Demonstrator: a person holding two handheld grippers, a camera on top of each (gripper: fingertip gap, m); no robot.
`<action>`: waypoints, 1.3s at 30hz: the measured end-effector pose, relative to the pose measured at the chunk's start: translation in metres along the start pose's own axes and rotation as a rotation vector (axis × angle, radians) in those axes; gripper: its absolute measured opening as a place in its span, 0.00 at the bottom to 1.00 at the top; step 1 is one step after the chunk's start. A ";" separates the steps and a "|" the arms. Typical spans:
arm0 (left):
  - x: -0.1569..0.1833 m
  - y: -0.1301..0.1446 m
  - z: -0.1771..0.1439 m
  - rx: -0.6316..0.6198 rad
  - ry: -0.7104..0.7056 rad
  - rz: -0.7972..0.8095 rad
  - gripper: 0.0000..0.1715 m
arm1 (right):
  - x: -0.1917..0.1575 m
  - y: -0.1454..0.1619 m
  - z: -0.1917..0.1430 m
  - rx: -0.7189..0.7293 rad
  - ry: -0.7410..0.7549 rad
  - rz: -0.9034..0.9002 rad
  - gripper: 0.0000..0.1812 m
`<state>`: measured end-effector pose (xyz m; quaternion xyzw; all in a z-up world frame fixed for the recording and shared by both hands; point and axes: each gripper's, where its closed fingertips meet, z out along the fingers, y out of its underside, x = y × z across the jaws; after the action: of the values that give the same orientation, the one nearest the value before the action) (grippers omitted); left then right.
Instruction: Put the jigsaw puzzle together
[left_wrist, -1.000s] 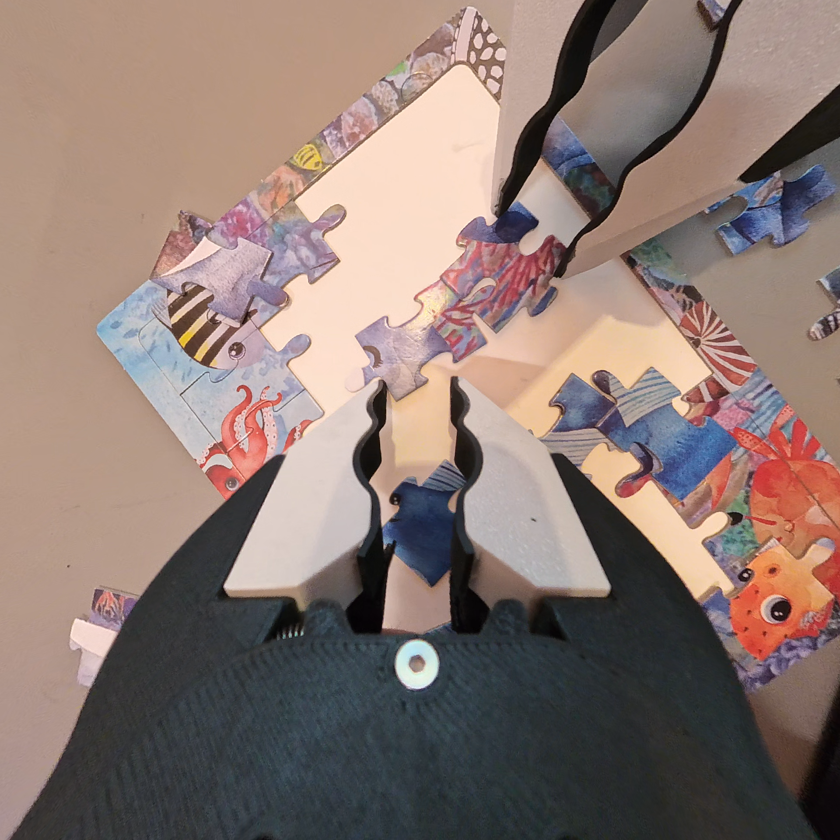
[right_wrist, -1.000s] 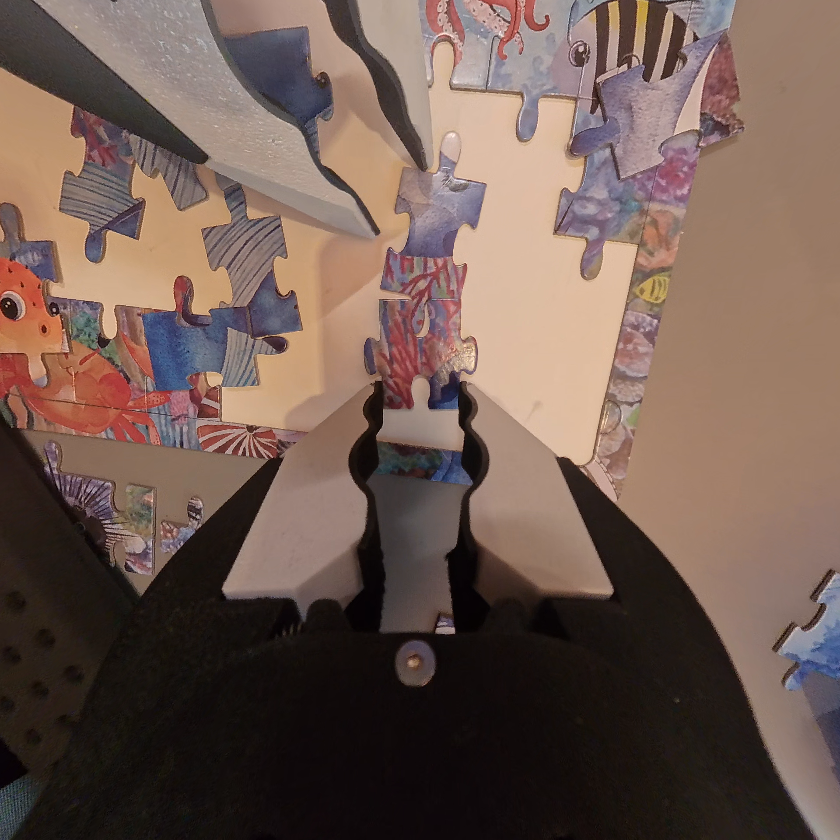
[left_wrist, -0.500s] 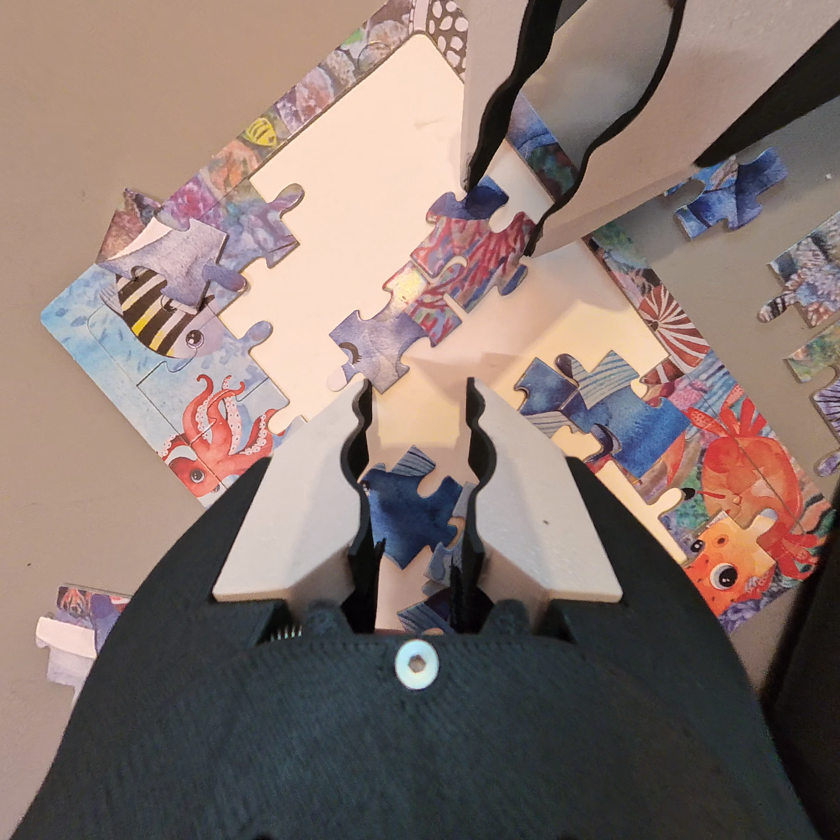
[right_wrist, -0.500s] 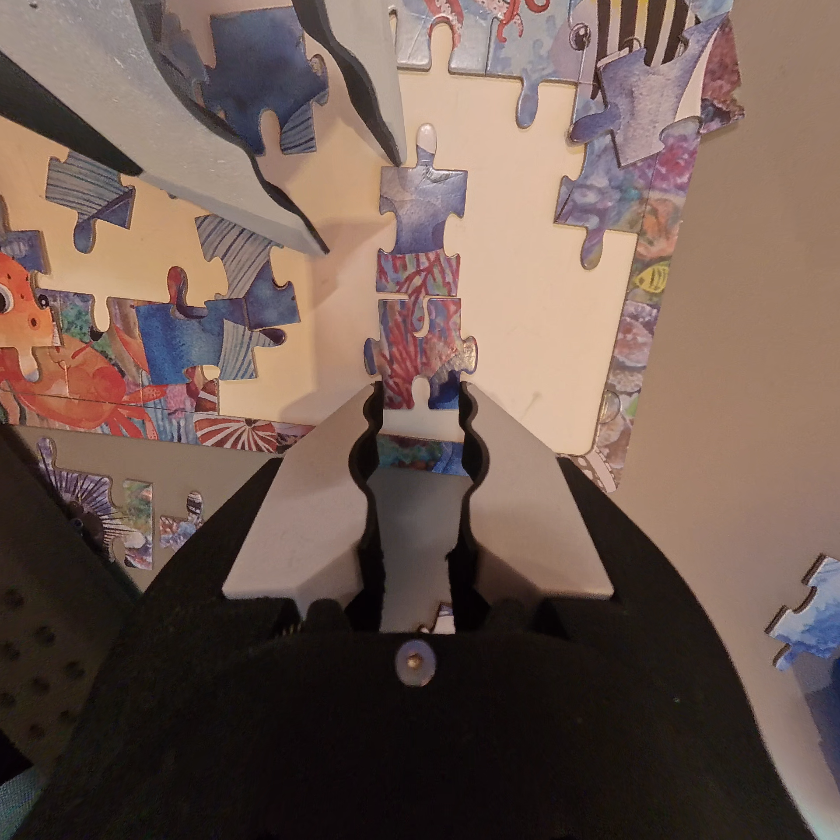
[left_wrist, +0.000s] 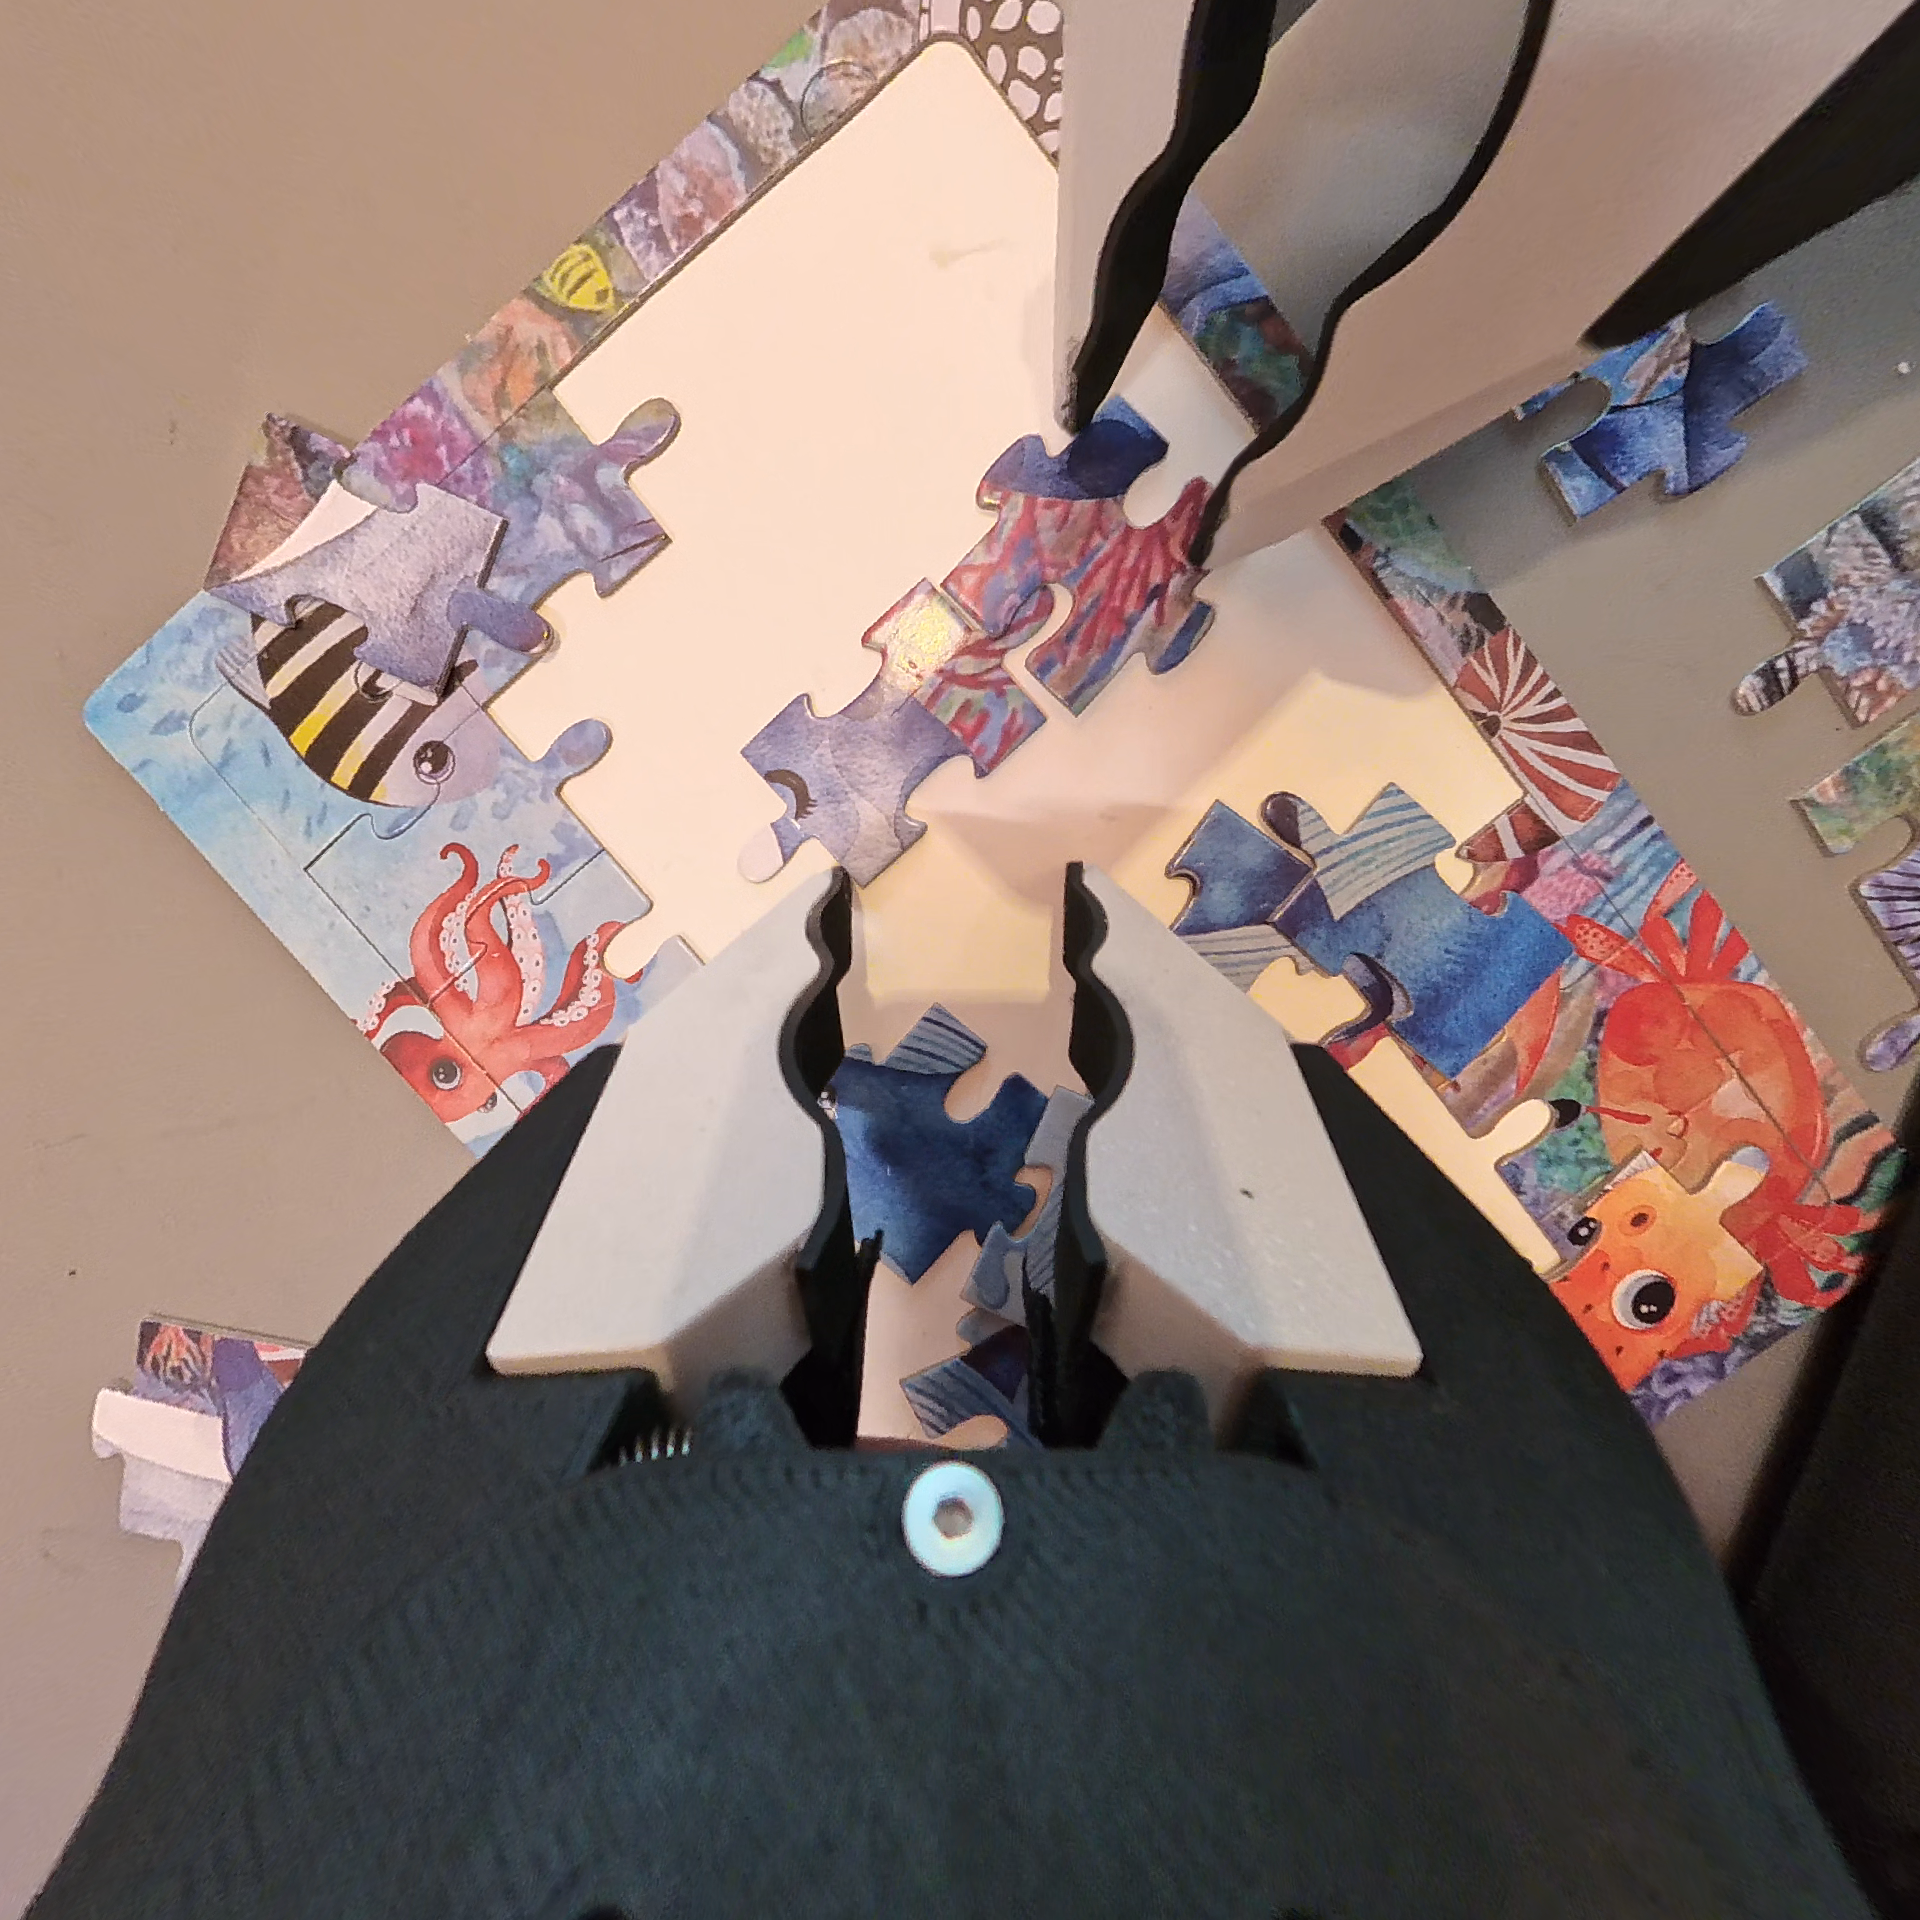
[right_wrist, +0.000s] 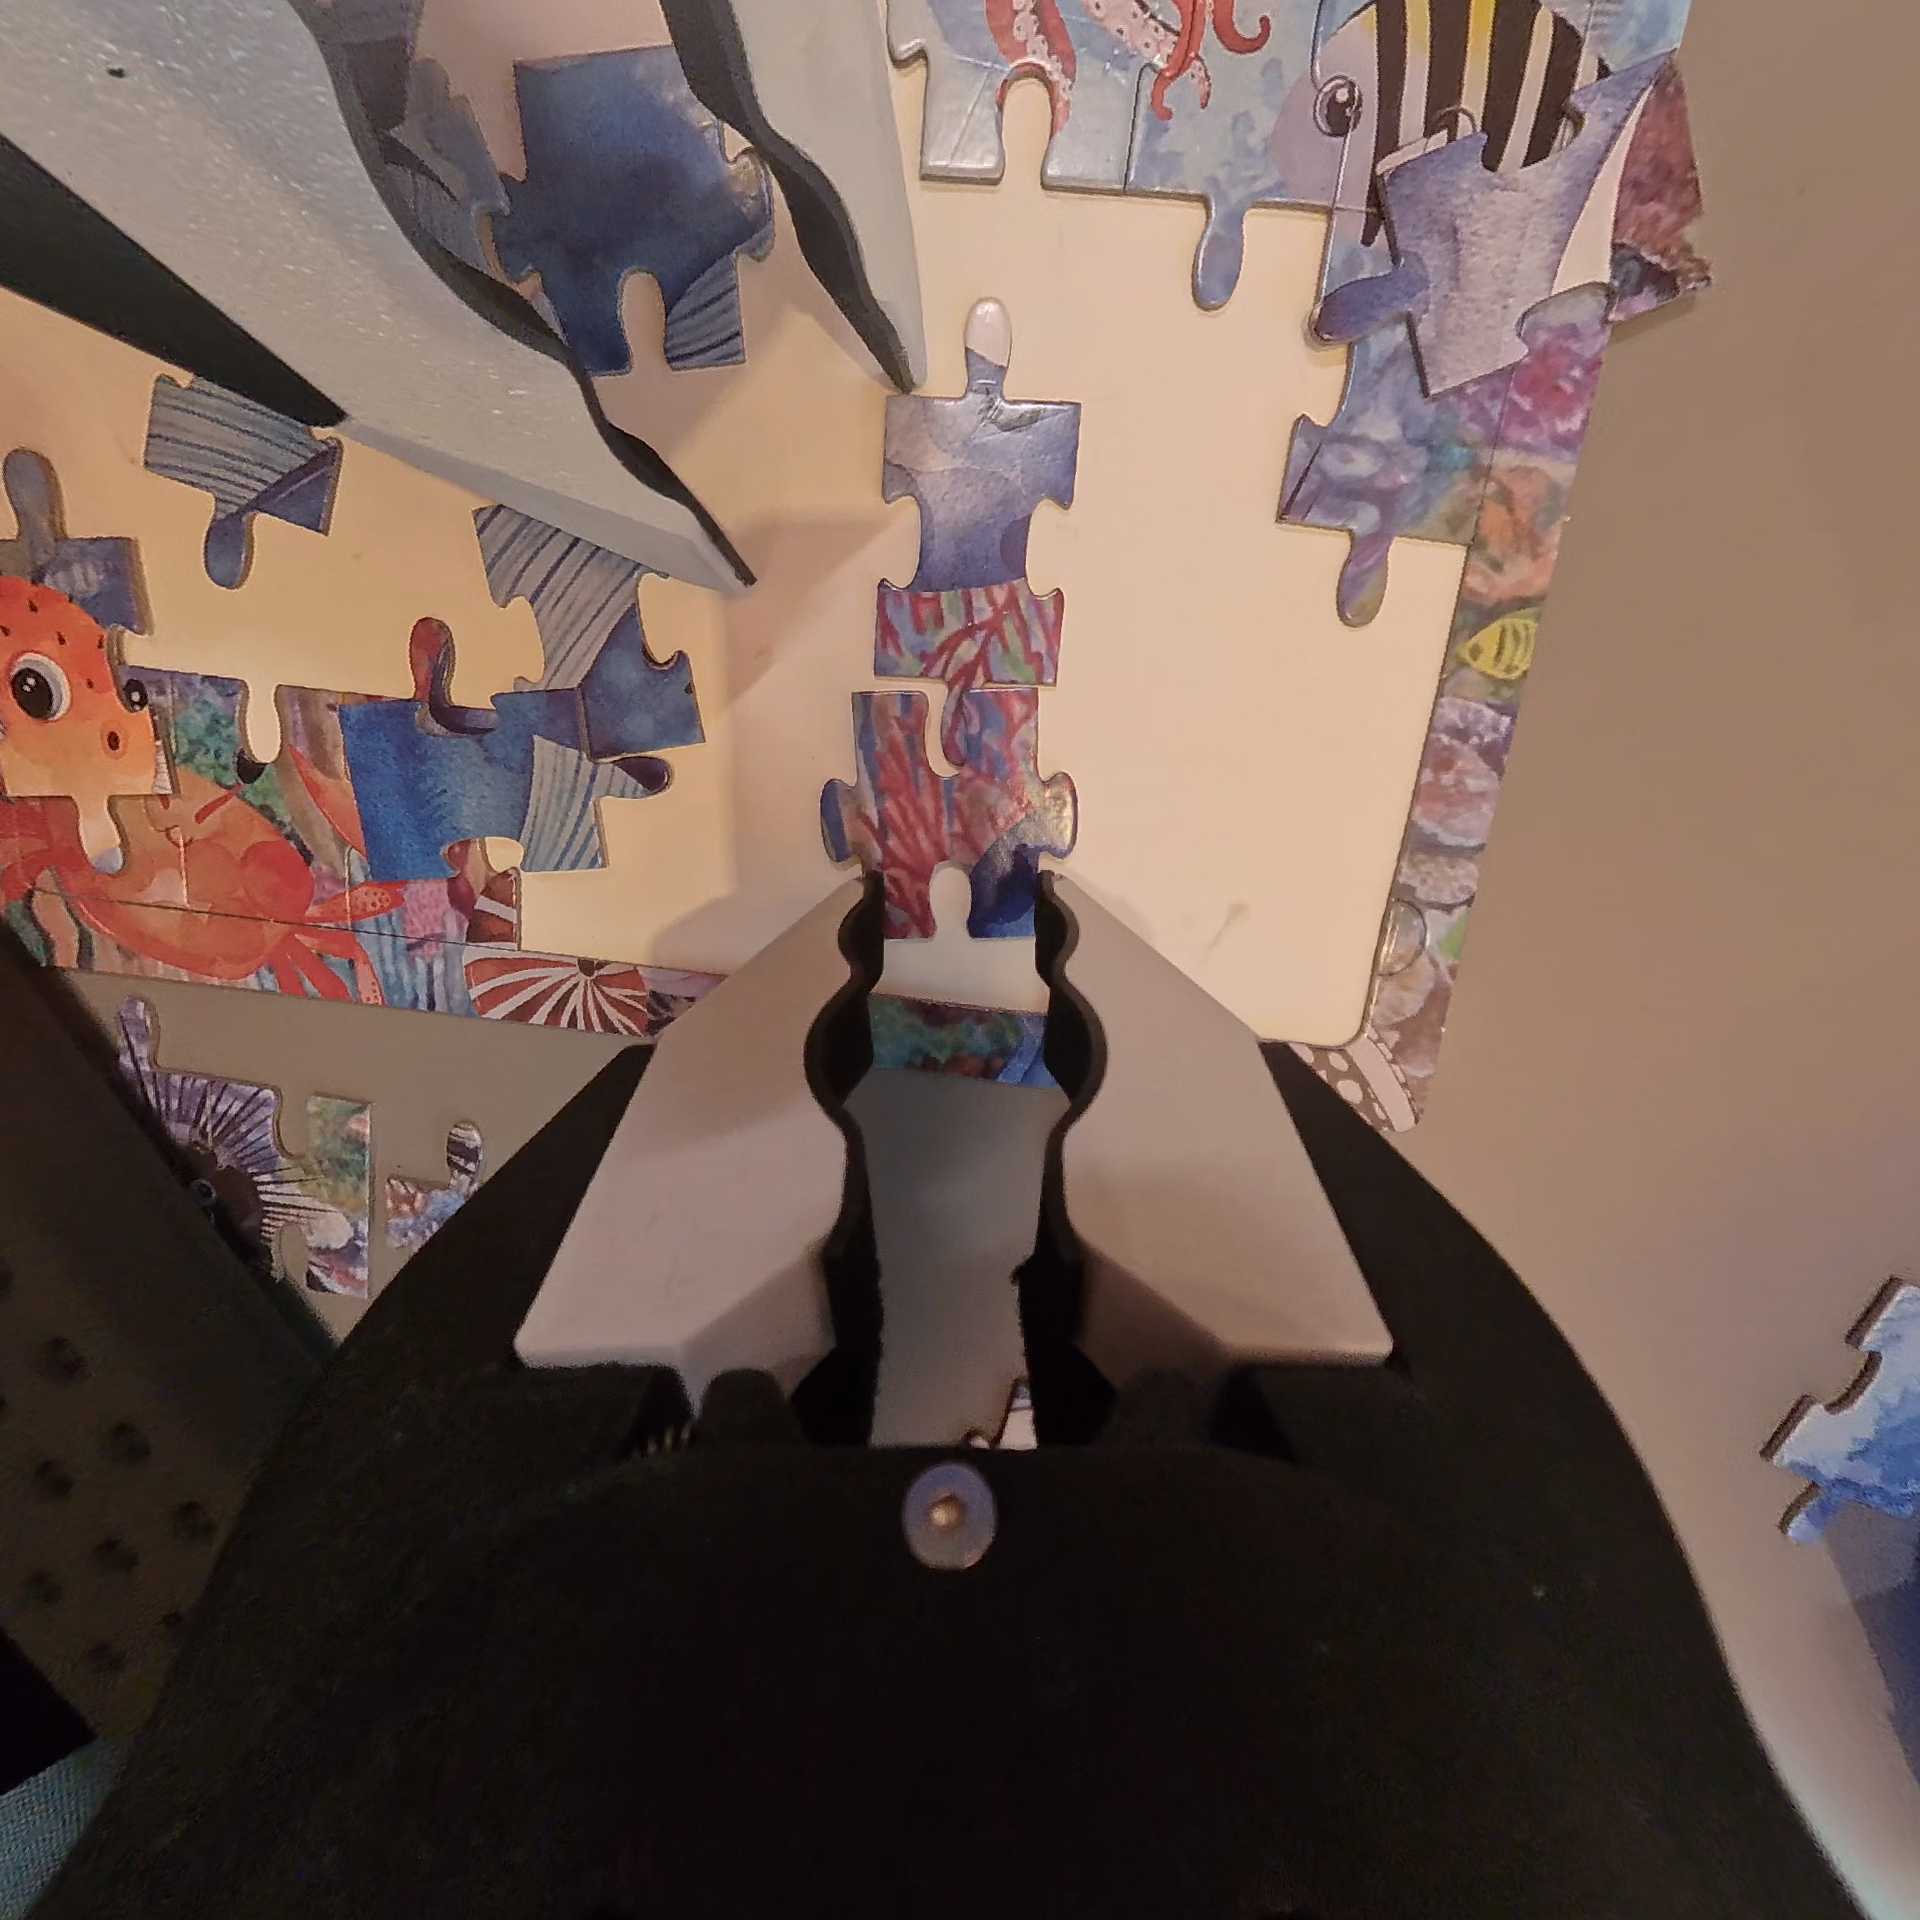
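Left wrist view first: the left claw (left_wrist: 961, 894) is being held low over the cream puzzle tray (left_wrist: 831, 343) with its jaws parted and nothing gripped. A dark blue piece (left_wrist: 925, 1132) is lying flat on the tray below the gap, probably because that piece is being lined up next.

Across the tray, the right claw (right_wrist: 961, 883) is being kept around the near end of the coral piece (right_wrist: 951, 810), one fingertip at each side. Whether it's actually being squeezed or just bracketed can't be told, since the jaws look about as wide as the piece. It's likely being steadied so its socket takes the knob of the purple-and-coral piece (right_wrist: 977, 540) that is sitting just above it mid-tray.

The jigsaw itself is being built from the edges in: striped fish (left_wrist: 343, 707) and octopus (left_wrist: 488, 956) at one corner, crab (left_wrist: 1714, 1039) and orange fish (left_wrist: 1652, 1268) at another. Spare pieces (left_wrist: 1673, 426) are being left loose on the tabletop (left_wrist: 260, 208).

No brand, label or readable writing is showing anywhere.
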<state>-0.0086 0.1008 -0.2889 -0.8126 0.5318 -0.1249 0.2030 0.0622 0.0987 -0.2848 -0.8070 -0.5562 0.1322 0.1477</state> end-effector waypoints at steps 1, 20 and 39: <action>0.000 0.000 0.000 -0.002 0.002 0.001 0.23 | 0.000 0.000 0.000 -0.001 0.001 0.000 0.15; 0.001 0.001 -0.001 -0.002 0.007 0.009 0.23 | -0.003 -0.013 0.004 0.091 -0.069 -0.027 0.23; 0.001 0.001 -0.001 0.000 0.008 0.015 0.23 | 0.003 -0.017 0.007 0.119 -0.056 -0.037 0.22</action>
<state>-0.0097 0.0992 -0.2889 -0.8082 0.5387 -0.1264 0.2018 0.0457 0.1078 -0.2850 -0.7823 -0.5661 0.1849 0.1823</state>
